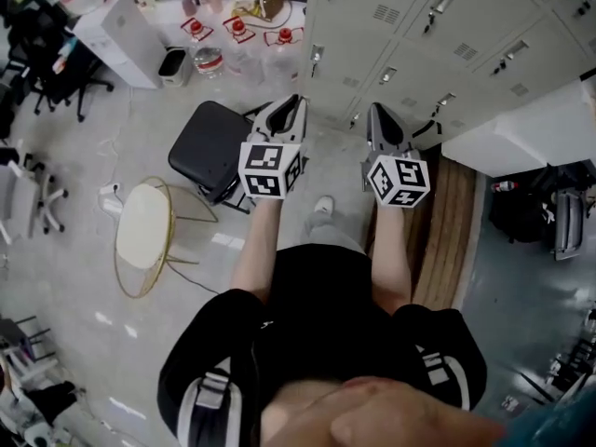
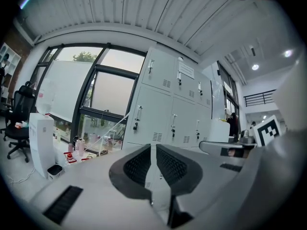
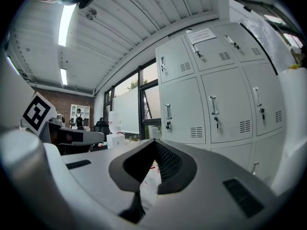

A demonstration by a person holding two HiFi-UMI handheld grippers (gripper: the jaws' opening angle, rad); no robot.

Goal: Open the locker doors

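A wall of grey metal lockers [image 1: 438, 35] fills the upper right of the head view, all doors closed, each with a small handle [image 1: 441, 1]. Both grippers are held level and point at it from some way off. My left gripper [image 1: 291, 102] has its jaws a narrow slit apart with nothing between them; in its own view that left gripper [image 2: 153, 150] faces the lockers [image 2: 160, 107] and a door handle [image 2: 138, 113]. My right gripper [image 1: 377, 112] is shut and empty; the right gripper view [image 3: 153, 143] shows locker doors [image 3: 220, 104] and a handle [image 3: 212, 104] ahead.
A black square stool [image 1: 209, 147] stands just left of the left gripper. A round white side table [image 1: 142, 226] with a gold frame lies nearer. Water bottles [image 1: 209, 59] and a white appliance [image 1: 121, 26] sit by the window. A wooden strip [image 1: 452, 240] and a white counter [image 1: 531, 124] are at right.
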